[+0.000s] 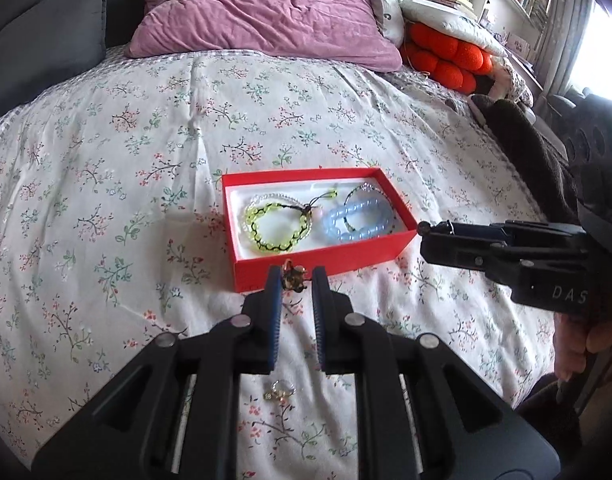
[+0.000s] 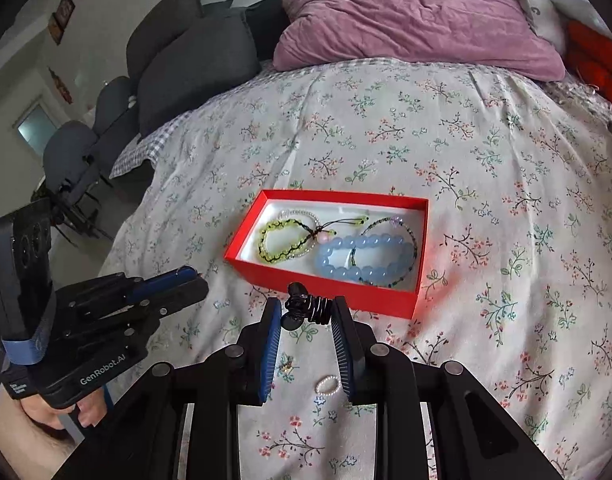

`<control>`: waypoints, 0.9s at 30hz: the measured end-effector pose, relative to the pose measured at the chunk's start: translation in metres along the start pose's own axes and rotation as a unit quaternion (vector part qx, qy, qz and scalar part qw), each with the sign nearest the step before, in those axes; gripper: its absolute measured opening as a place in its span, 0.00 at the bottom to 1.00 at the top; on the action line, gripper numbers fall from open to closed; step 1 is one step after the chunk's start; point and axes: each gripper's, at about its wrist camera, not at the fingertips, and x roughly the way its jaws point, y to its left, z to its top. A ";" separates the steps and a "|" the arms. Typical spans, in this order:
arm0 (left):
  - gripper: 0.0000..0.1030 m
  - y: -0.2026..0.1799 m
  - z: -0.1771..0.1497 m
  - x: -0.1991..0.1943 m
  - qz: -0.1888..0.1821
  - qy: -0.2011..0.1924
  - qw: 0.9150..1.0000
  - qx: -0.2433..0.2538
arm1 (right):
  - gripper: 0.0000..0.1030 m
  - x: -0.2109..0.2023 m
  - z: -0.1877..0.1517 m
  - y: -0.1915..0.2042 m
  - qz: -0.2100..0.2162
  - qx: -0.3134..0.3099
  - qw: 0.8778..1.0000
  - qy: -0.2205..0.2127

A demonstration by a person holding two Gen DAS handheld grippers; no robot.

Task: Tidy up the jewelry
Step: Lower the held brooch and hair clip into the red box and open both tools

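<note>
A red box [image 1: 366, 252] lies on the flowered bed cover. It holds a yellow-green bracelet [image 1: 274, 226] and a blue bead bracelet [image 1: 354, 220]. My left gripper [image 1: 297, 278] hangs just before the box's near wall, shut on a small brown-and-gold jewel [image 1: 293, 279]. In the right wrist view the red box [image 2: 386, 302] sits ahead, with the blue bead bracelet [image 2: 362, 258] inside. My right gripper [image 2: 307, 309] is shut on a black beaded piece [image 2: 312, 307] at the near wall. Each view shows the other gripper from the side: the right gripper [image 1: 424, 229], the left gripper [image 2: 194, 274].
A small ring [image 1: 280, 390] lies on the cover under my left gripper. A pearl ring [image 2: 328, 384] and a tiny gold piece [image 2: 286, 366] lie under the right one. A purple pillow [image 1: 262, 8] and orange cushion [image 1: 446, 60] sit behind the box.
</note>
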 end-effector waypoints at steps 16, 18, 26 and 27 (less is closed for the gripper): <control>0.16 -0.011 0.031 0.062 0.055 0.002 0.998 -0.032 | 0.25 0.030 0.024 -0.033 -0.013 0.063 0.998 0.007; 0.16 -0.009 0.032 0.071 0.065 0.006 0.997 -0.032 | 0.25 0.037 0.026 -0.038 -0.016 0.068 0.997 0.012; 0.16 -0.006 0.035 0.089 0.070 0.015 0.996 -0.044 | 0.25 0.055 0.028 -0.051 -0.023 0.093 0.995 0.021; 0.16 -0.007 0.035 0.091 0.072 0.016 0.996 -0.043 | 0.25 0.057 0.028 -0.052 -0.023 0.094 0.995 0.022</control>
